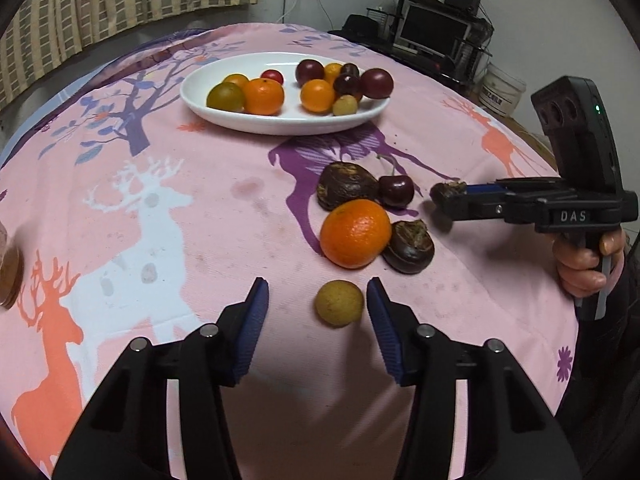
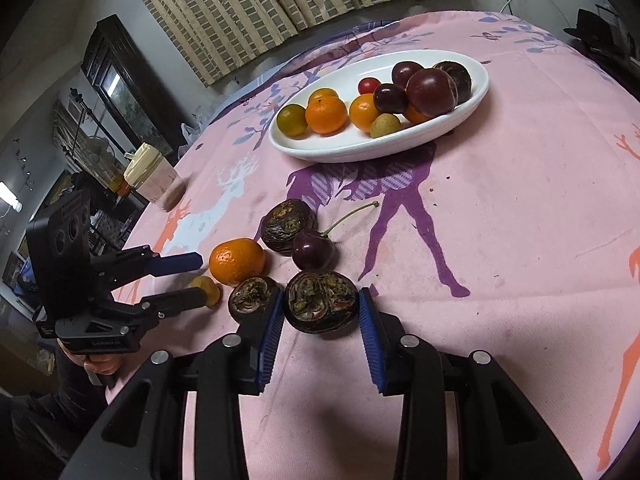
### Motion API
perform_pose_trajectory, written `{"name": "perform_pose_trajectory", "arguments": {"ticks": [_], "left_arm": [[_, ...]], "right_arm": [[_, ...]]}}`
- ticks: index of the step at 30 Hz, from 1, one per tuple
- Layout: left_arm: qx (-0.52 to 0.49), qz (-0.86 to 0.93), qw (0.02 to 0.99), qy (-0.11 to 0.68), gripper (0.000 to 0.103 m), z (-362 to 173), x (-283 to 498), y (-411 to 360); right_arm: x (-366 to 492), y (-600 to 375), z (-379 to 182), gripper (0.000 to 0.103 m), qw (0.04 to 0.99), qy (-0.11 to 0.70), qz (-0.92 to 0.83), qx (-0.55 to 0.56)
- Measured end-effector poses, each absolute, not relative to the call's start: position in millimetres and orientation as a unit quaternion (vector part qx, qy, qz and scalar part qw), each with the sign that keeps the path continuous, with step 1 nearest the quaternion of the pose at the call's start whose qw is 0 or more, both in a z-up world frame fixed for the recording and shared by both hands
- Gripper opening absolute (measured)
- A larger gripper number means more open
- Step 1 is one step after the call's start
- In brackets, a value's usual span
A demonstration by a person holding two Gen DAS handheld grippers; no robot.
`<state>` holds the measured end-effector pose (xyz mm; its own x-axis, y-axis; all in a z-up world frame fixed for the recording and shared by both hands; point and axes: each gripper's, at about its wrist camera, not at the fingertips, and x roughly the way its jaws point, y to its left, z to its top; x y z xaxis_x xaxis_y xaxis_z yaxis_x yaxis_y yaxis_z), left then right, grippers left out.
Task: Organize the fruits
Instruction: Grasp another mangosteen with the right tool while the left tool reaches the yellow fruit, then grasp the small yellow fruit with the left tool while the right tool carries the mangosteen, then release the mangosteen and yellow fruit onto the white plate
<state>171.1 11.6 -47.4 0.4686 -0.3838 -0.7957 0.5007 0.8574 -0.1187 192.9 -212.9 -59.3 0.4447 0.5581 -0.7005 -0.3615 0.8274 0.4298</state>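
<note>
Most fruit already fills the plate as the right gripper clamps a dark fruit and the left gripper straddles, jaws apart, a yellow one.

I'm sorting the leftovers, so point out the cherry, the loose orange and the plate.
cherry [image 1: 396, 191]: left wrist view, middle of its body
orange [image 1: 355, 233]: left wrist view, middle of peel
plate [image 1: 280, 125]: left wrist view, near rim

The right gripper fingers clamp a dark wrinkled fruit.
</note>
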Motion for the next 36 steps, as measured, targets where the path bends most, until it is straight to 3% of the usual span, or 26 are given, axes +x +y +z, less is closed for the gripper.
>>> {"name": "perform_pose_trajectory", "arguments": {"ticks": [6, 10, 15, 19, 23, 28, 30, 31, 32, 36], "left_arm": [[0.084, -0.266, 0.846, 0.455, 0.04, -54.1, 168.8, 4.1], [0.067, -0.263, 0.847, 0.458, 0.027, -53.6, 173.3, 9.3], [0.052, -0.262, 0.851, 0.453, 0.027, -43.6, 181.3, 13.4], [0.036, -0.243, 0.884, 0.399, 0.027, 5.0, 211.0, 12.8], [0.011, -0.226, 0.902, 0.366, 0.027, 35.7, 261.7, -3.7], [-0.007, -0.206, 0.906, 0.37, 0.027, 29.4, 324.8, -33.8], [-0.01, -0.178, 0.905, 0.385, 0.049, 24.1, 337.4, -37.1], [-0.008, -0.16, 0.908, 0.388, 0.081, 23.8, 335.5, -36.2], [-0.007, -0.149, 0.914, 0.377, 0.094, 26.8, 329.9, -32.9], [0.017, -0.136, 0.935, 0.326, 0.098, 48.9, 300.1, -19.0]], "right_arm": [[191.4, -213.2, -58.5, 0.038, 0.843, 0.448, 0.276, 0.109], [189.3, -212.2, -55.1, 0.038, 0.844, 0.439, 0.287, 0.108], [188.6, -206.9, -22.3, 0.038, 0.878, 0.377, 0.285, 0.069], [226.4, -210.3, 14.8, 0.038, 0.907, 0.318, 0.263, 0.083], [282.9, -211.0, 20.3, 0.038, 0.925, 0.309, 0.192, 0.107], [326.4, -207.4, 1.1, 0.039, 0.927, 0.327, 0.154, 0.101], [325.6, -208.3, -2.1, 0.056, 0.929, 0.327, 0.147, 0.093], [323.7, -209.8, -1.4, 0.057, 0.929, 0.327, 0.147, 0.092], [321.1, -210.4, -0.5, 0.057, 0.929, 0.326, 0.151, 0.092], [300.5, -208.2, 9.5, 0.057, 0.923, 0.322, 0.193, 0.086]]}}
